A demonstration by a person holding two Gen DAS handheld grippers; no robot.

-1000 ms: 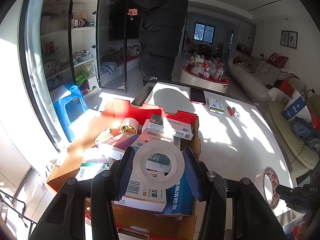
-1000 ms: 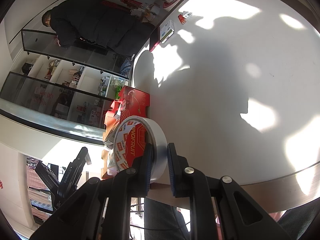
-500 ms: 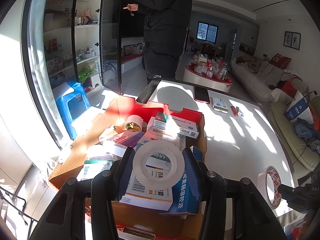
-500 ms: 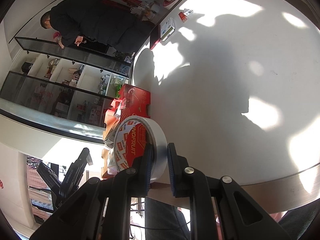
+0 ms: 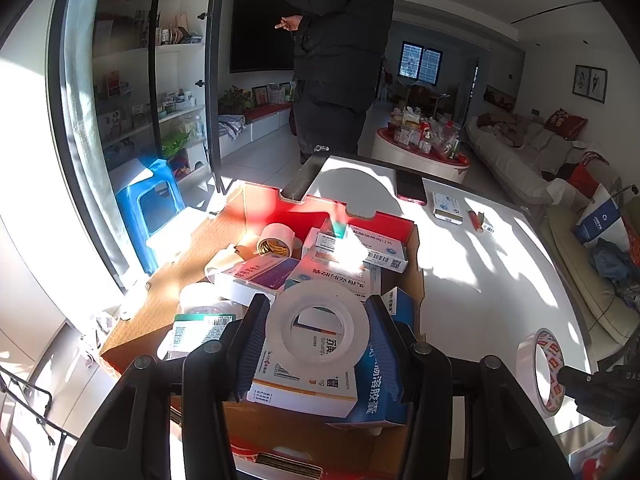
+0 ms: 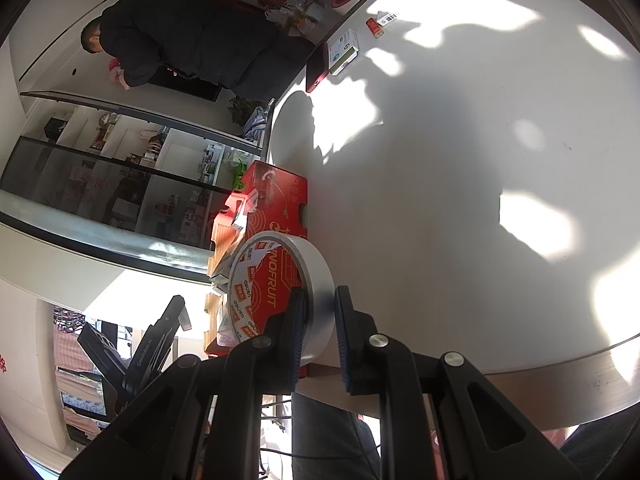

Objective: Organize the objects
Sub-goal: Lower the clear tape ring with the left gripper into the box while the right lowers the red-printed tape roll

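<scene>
Left wrist view: the left gripper (image 5: 318, 334) holds a white tape ring (image 5: 323, 325) flat across its outer rim, jaws about half open and pressed on both sides. The ring hangs just above the box (image 5: 256, 210), over a heap of medicine cartons (image 5: 352, 246) that already stand higher than the box wall nearest the camera. Let go here, I judge the ring could slide off the sloping cartons and roll over that low wall onto the table (image 5: 472, 264). A brown tape roll (image 5: 275, 239) lies deeper in the box.

Right wrist view: the right gripper (image 6: 322, 334) is nearly closed, pinching only the thin wall of a printed tape roll (image 6: 280, 294), which stands on edge beside the box (image 6: 280, 196). With so narrow a grip the roll could swing or twist out; it also hangs near the table's edge, so a slip may send it to the floor.
</scene>
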